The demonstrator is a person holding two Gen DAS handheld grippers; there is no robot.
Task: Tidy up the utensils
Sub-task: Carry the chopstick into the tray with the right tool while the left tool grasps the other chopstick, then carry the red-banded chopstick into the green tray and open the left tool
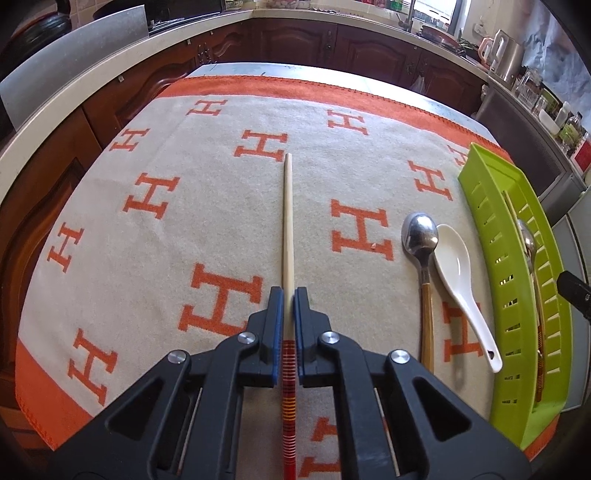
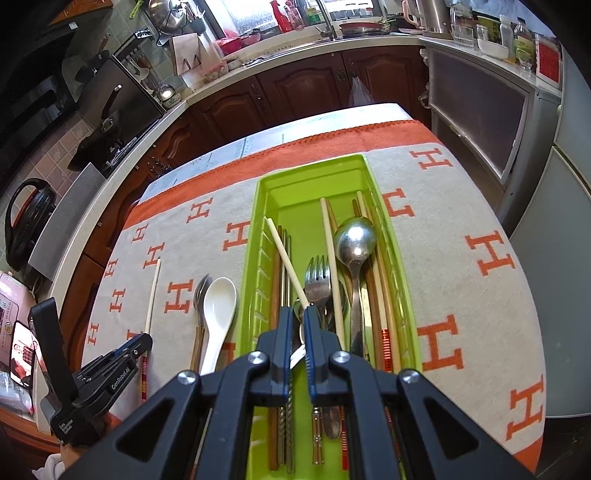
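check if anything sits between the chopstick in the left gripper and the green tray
Yes. The left gripper is shut on the chopstick; between it and the green tray lie a metal spoon and a white ceramic spoon, side by side on the cloth.

Dark wood cabinets (image 2: 306, 88); pale countertop (image 1: 92, 77); bright window (image 2: 255, 14); grey fridge (image 2: 569, 221)

On the cloth (image 1: 147, 229) outside the green tray (image 2: 258, 229) lie one chopstick (image 1: 288, 221), one metal spoon (image 1: 419, 232) and one white spoon (image 1: 452, 266). In the tray, one fork (image 2: 317, 280) and one large metal spoon (image 2: 355, 240) show clearly; the chopsticks there overlap too much to count.
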